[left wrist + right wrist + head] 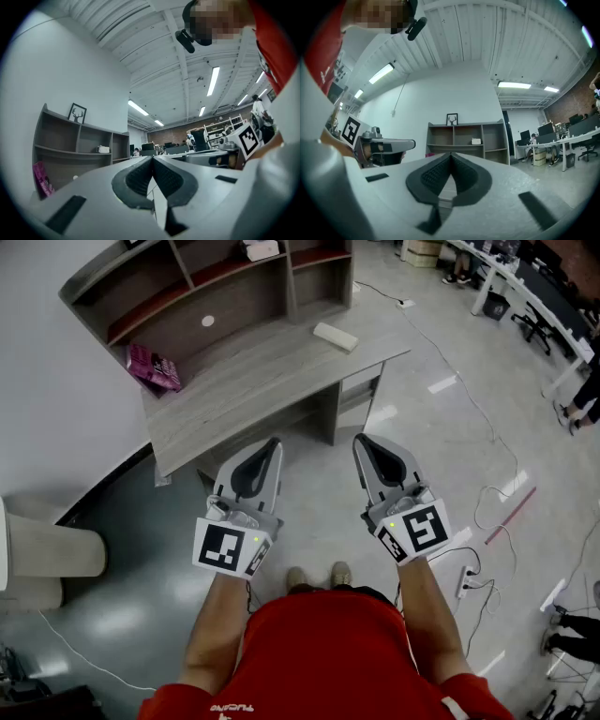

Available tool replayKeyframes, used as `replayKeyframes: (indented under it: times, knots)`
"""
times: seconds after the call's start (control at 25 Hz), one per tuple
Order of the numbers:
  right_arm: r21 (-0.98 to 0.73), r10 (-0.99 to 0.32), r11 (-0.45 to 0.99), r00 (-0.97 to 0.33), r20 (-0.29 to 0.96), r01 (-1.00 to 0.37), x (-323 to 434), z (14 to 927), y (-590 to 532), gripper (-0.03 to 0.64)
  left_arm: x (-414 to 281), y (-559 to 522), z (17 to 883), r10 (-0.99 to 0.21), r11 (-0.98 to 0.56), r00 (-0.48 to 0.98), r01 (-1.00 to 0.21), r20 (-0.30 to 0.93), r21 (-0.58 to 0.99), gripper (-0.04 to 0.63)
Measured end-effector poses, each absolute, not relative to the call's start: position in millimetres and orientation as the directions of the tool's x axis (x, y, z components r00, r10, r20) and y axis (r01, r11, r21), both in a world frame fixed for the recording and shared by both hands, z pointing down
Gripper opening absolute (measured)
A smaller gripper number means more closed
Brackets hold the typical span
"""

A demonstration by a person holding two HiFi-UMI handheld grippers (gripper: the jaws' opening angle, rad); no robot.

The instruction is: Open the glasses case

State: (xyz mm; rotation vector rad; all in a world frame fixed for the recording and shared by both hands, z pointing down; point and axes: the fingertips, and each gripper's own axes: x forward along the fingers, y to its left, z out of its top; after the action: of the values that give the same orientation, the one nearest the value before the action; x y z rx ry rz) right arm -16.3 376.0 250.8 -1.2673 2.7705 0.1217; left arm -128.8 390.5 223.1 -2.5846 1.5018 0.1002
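Glasses case (335, 336) lies on the desk (234, 390); I hold left gripper (274, 443) and right gripper (362, 441) before the desk, both closed, empty.

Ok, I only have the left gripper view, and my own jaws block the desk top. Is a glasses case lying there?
Observer: Yes, it seems so. The head view shows a white oblong case lying flat near the right end of the grey desk. It looks closed.
Operator: Am I over the desk yet?
Observer: No. The left gripper is over the floor, short of the desk's front edge.
Operator: And the other one's jaws?
Observer: The right gripper view shows the right gripper shut, with nothing in it.
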Motion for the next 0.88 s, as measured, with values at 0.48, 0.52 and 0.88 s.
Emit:
replayKeyframes:
  times: [0.48,0.52,0.88]
  knots:
    - [0.017,-0.729,0.677,-0.674,-0.118,-0.736,19,257,365,0.003,-96,374,228,-0.870,-0.469,0.478,-0.878,-0.123,-0.094,0.009]
    - [0.016,-0.728,0.679,-0.675,-0.118,-0.734,24,257,363,0.003,-91,371,229,-0.871,-0.467,0.475,-0.879,-0.121,-0.095,0.009]
    - [0.003,-0.719,0.689,-0.685,-0.114,-0.724,68,270,331,0.003,-52,343,244,-0.884,-0.450,0.460,-0.886,-0.087,-0.113,0.009]
